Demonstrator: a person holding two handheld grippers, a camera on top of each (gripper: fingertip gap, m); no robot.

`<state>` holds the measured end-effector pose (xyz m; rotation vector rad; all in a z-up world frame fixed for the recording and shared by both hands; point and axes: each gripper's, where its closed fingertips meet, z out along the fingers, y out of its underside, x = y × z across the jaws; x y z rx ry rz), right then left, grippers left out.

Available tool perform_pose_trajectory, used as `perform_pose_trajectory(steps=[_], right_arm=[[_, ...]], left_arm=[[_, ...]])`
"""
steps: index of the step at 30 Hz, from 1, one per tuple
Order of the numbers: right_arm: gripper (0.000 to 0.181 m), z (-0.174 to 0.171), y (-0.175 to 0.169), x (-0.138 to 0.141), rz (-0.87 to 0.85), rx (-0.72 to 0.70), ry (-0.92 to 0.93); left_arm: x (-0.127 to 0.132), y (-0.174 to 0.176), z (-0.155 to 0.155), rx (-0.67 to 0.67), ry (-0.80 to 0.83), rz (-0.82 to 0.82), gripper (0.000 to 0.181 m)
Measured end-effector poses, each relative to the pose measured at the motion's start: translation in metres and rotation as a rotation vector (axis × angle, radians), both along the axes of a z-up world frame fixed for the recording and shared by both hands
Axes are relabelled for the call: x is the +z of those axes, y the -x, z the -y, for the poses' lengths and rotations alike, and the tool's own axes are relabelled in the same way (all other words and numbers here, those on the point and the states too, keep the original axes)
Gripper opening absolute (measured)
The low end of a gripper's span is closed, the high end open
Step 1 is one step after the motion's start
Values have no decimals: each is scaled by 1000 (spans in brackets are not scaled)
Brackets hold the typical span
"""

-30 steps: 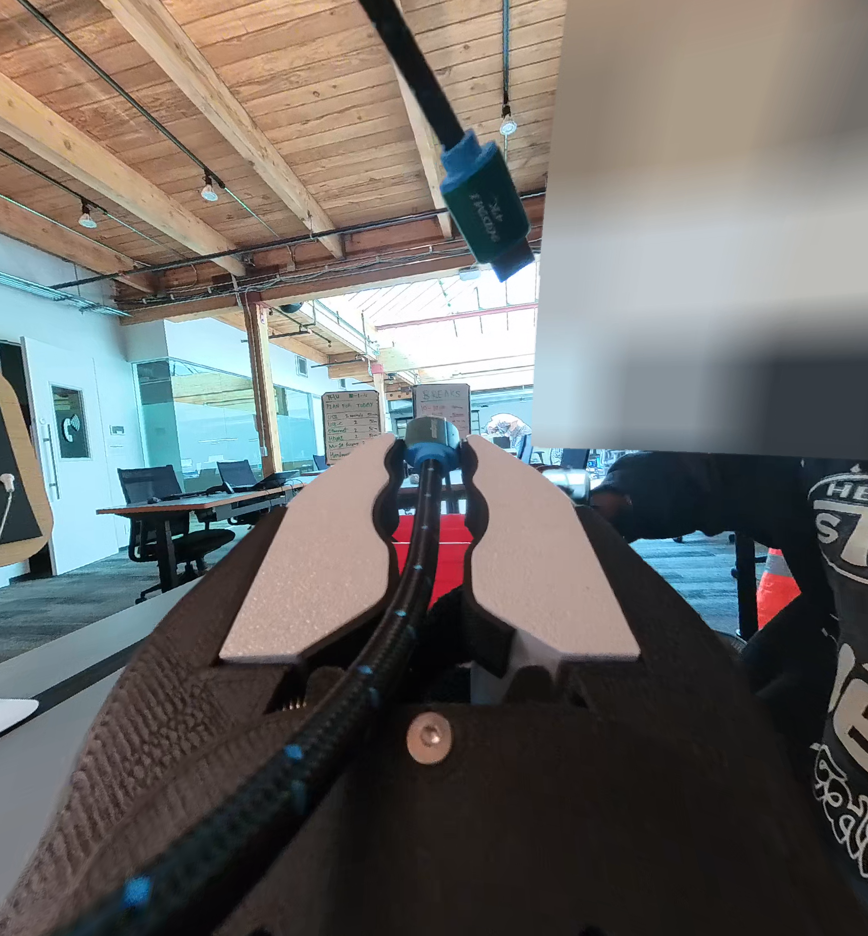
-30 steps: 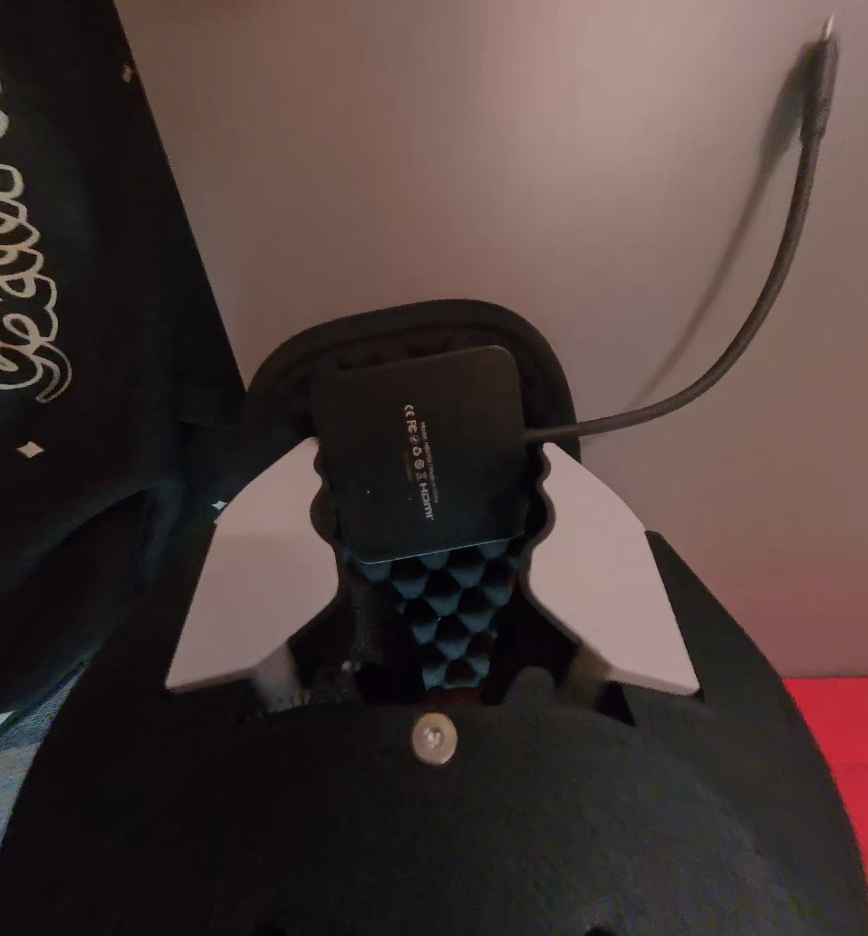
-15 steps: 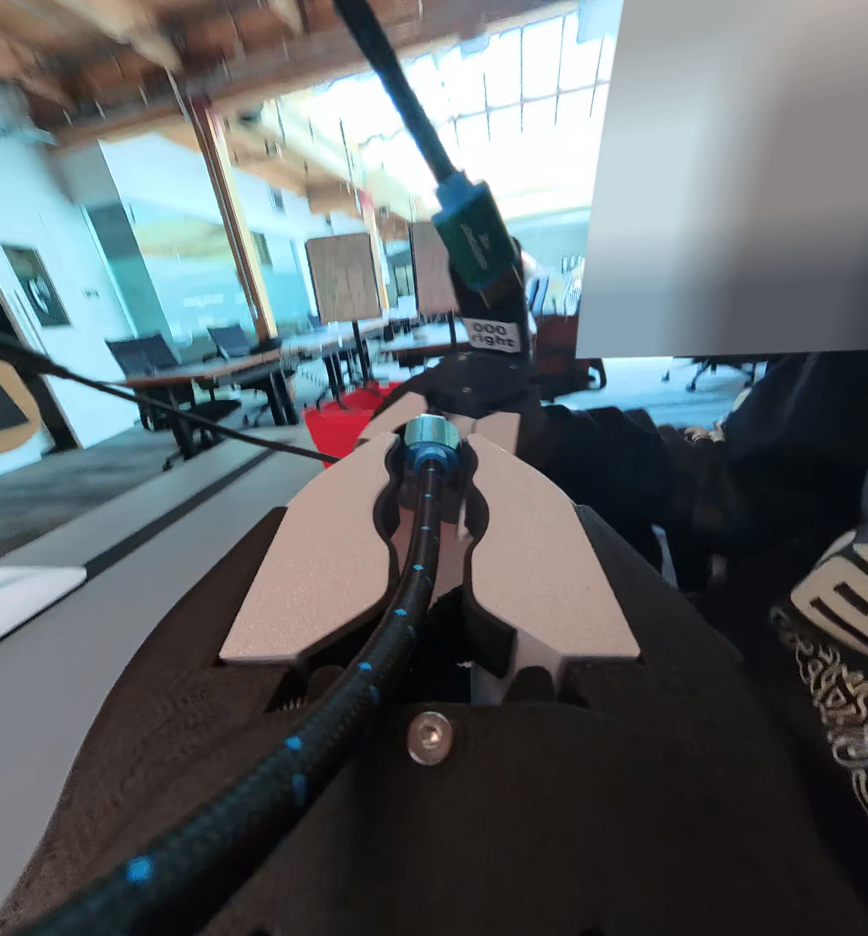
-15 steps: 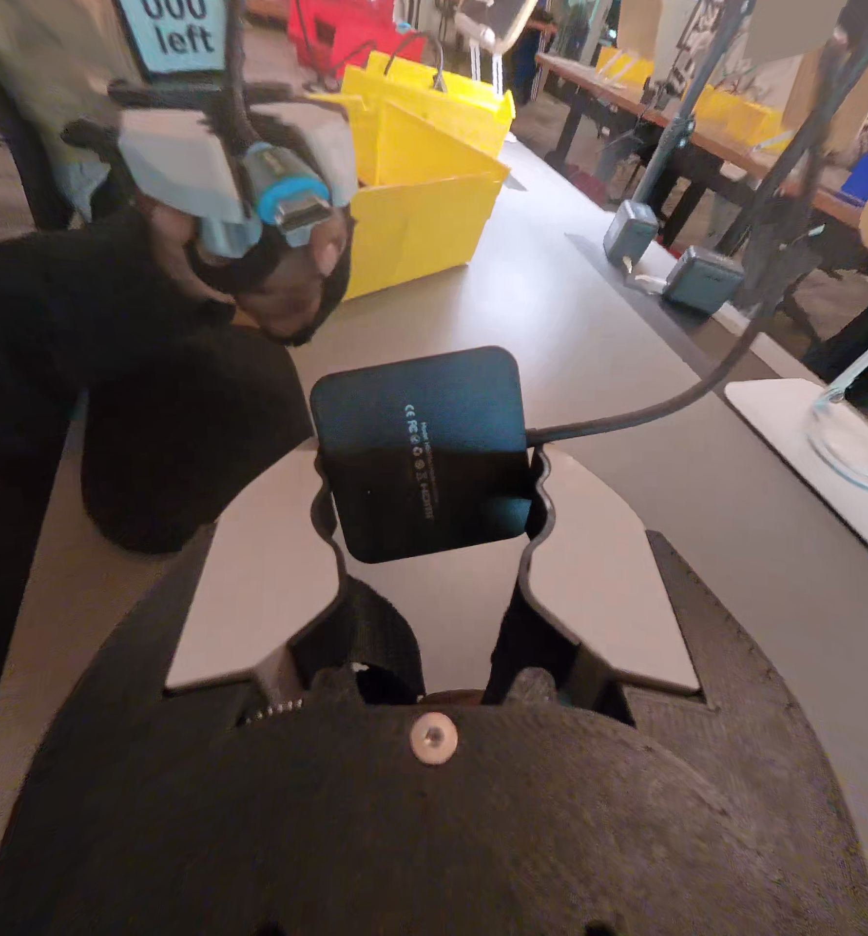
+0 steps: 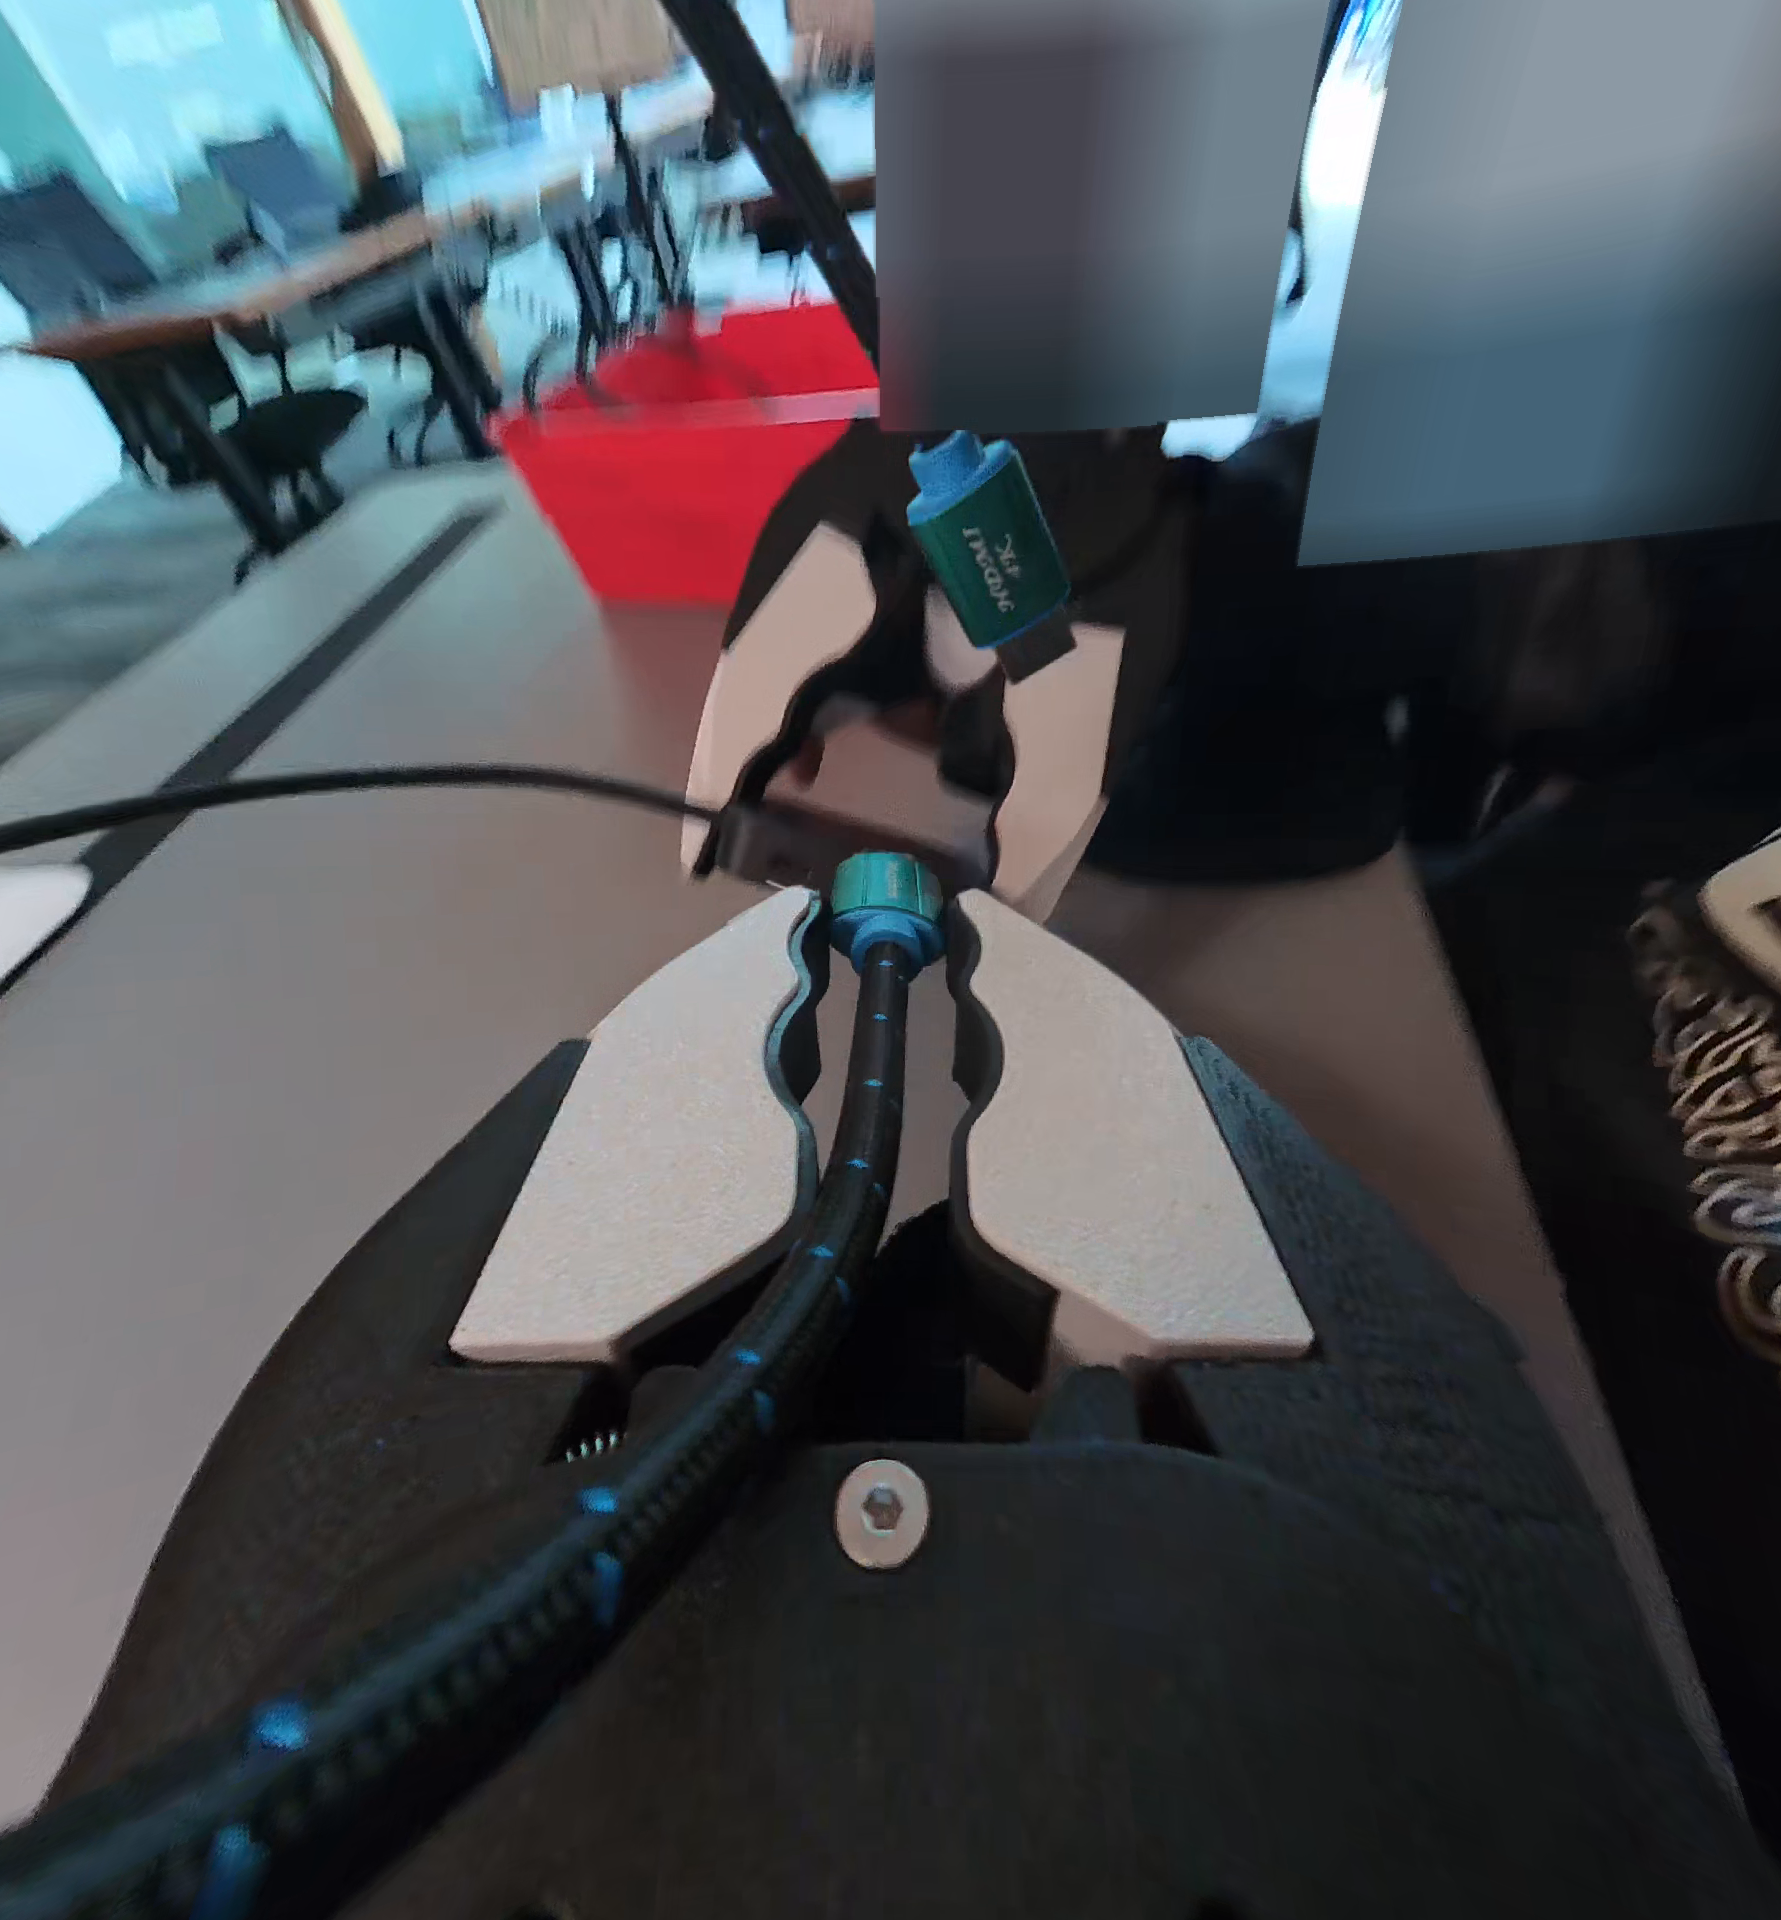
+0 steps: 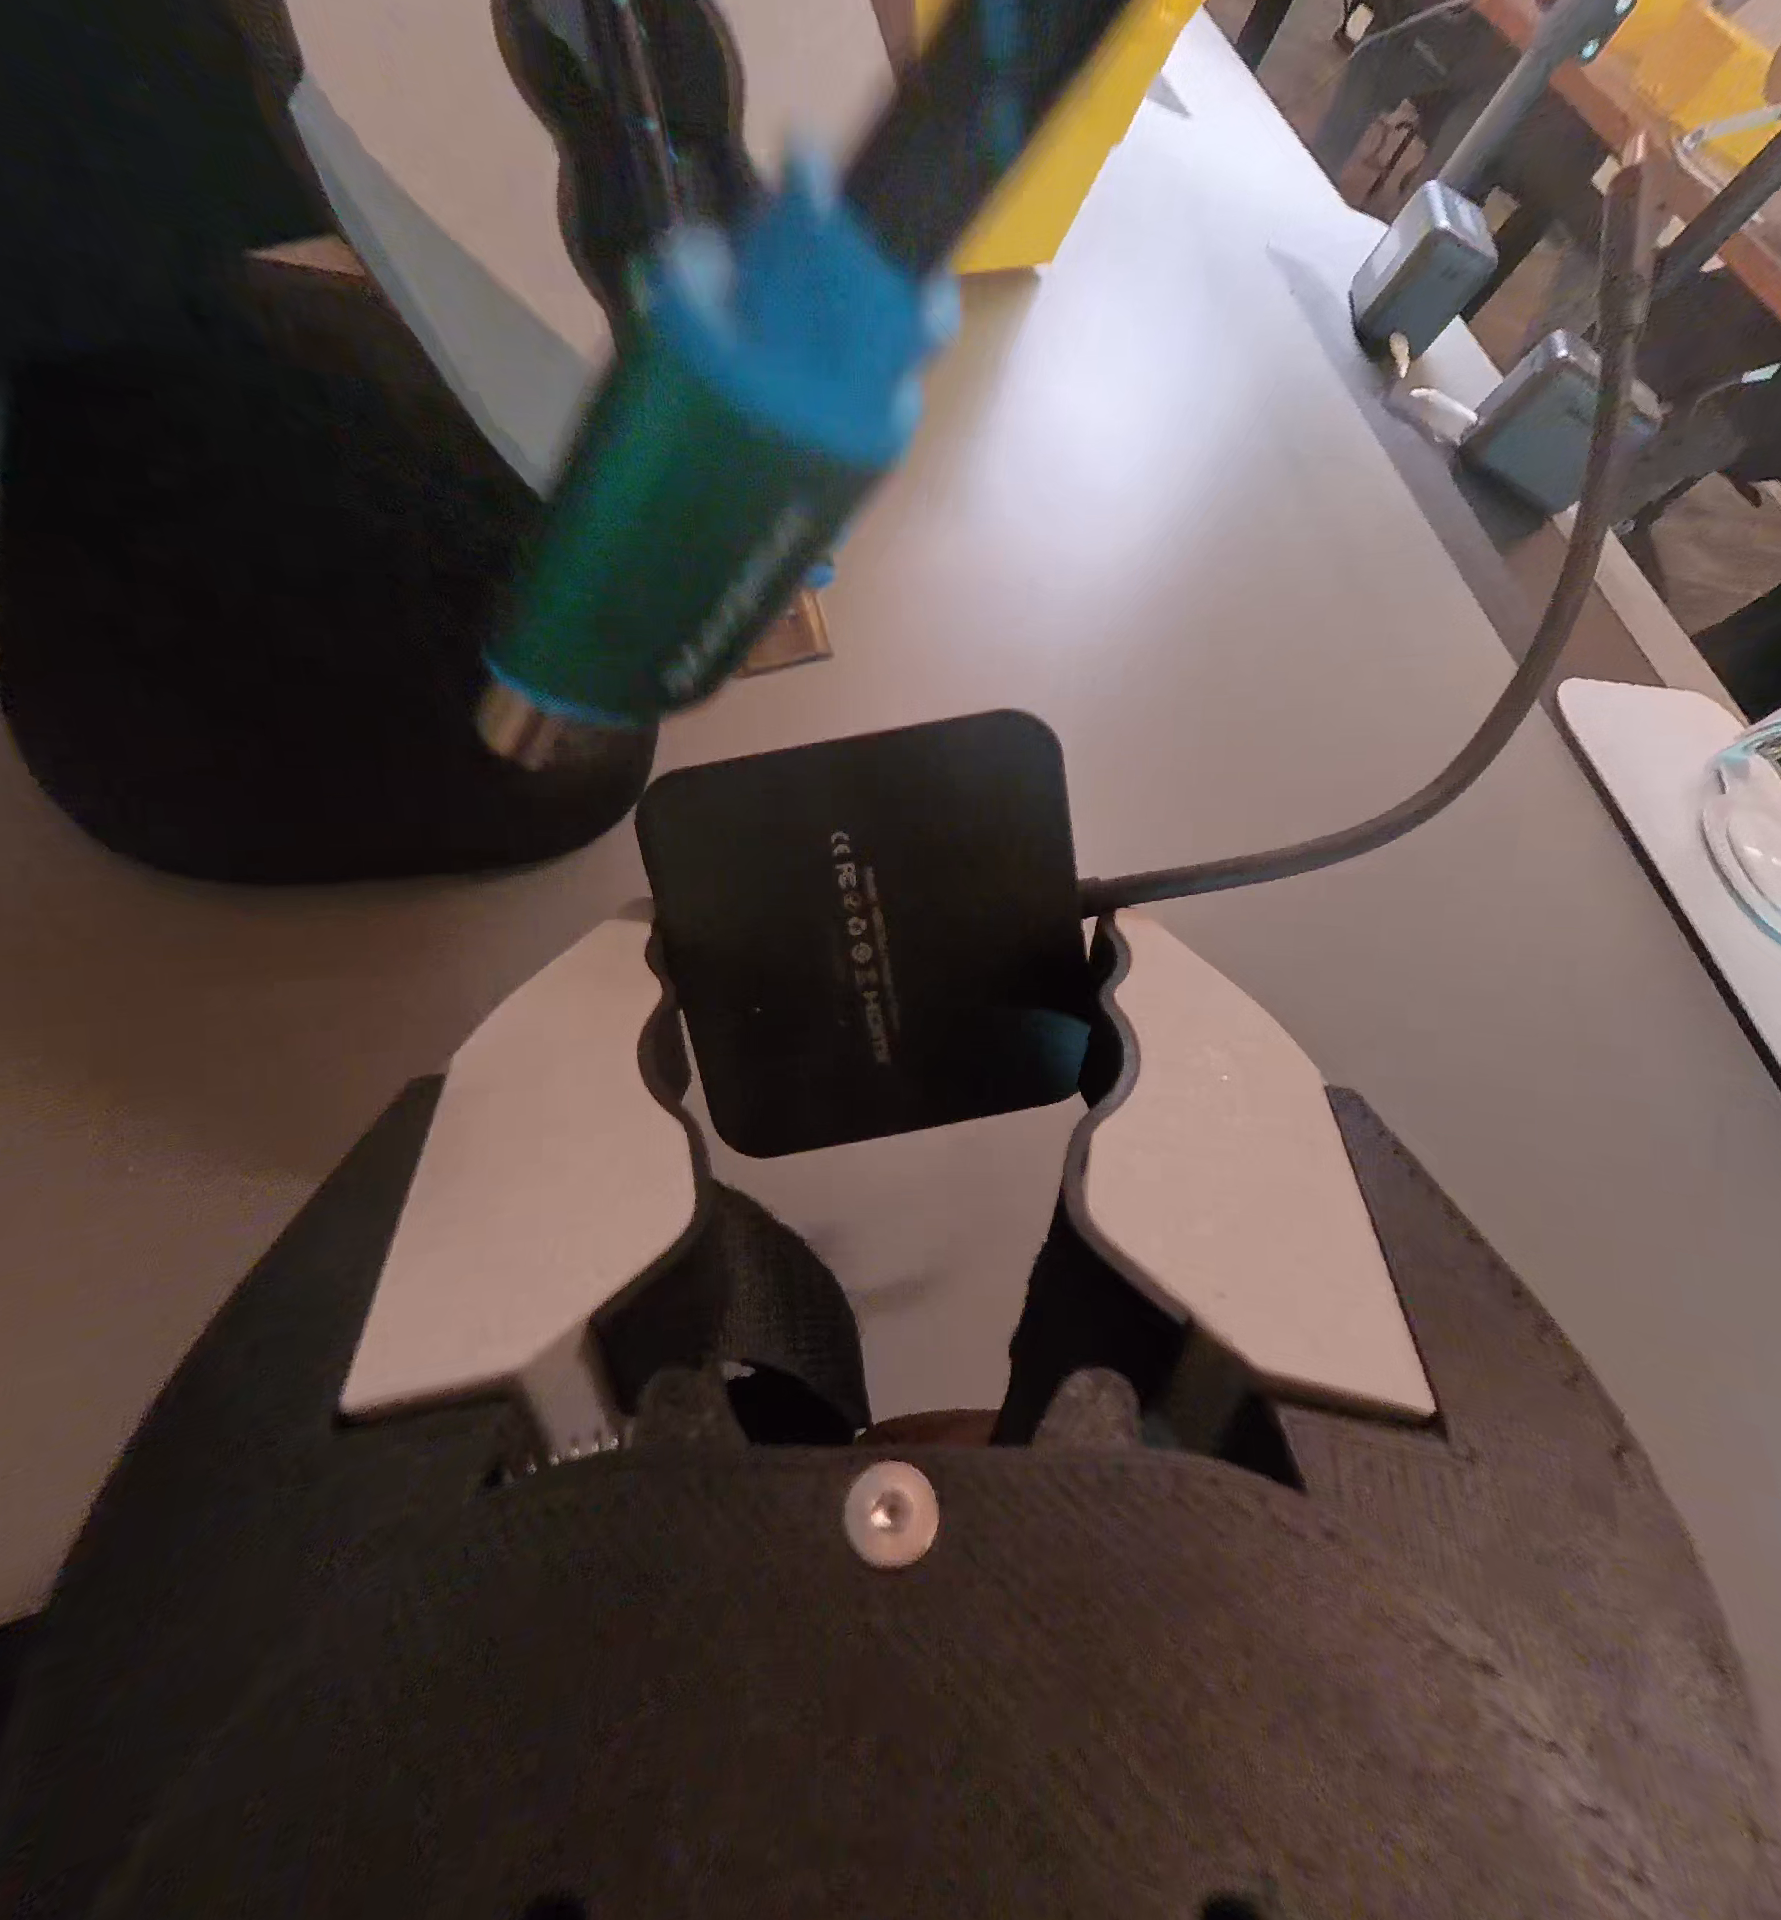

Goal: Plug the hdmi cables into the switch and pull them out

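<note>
My left gripper point(image 5: 884, 914) is shut on a teal-and-blue HDMI plug point(image 5: 873, 885). Its braided black cable point(image 5: 844, 1195) runs back between the fingers. Right in front of it, my right gripper point(image 6: 875, 930) is shut on the flat black switch point(image 6: 865, 914), held above the grey table; the switch's edge shows in the left wrist view point(image 5: 782, 842). The held plug's tip is hidden, so I cannot tell whether it touches the switch. A second teal HDMI plug point(image 5: 990, 556) dangles free above the switch, blurred in the right wrist view point(image 6: 699, 499).
The switch's thin black lead point(image 6: 1488, 790) curves off to the right. A red bin point(image 5: 688, 457) and a yellow bin point(image 6: 1052, 135) stand on the grey table point(image 6: 1229, 520). Two grey boxes point(image 6: 1561, 426) and a white mat with a glass dish point(image 6: 1696, 810) sit at the right. A person in a black shirt point(image 5: 1748, 1143) is close by.
Both grippers tilted down toward the table and came together. The left one brought its plug up to the switch. The free plug swung lower, in front of the right gripper.
</note>
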<state>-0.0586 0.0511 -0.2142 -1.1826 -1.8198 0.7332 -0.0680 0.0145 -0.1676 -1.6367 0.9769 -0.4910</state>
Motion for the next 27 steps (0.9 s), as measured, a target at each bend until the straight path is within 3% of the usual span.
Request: perform_pose_trajectory(steps=[13,20,23,27], right_arm=[[75,5,-2,-11,55,14,-4],[75,22,3,10,-66,79,134],[75,12,1,-2,-8,40,7],[75,11,2,8,-67,34,108]], left_arm=[[-25,-5,2,-13,34,-165,21],[4,-16,9,-62,-22,1,21],[-18,-9,6,-12,36,-161,21],[-15,-10,0,-11,25,-59,21]])
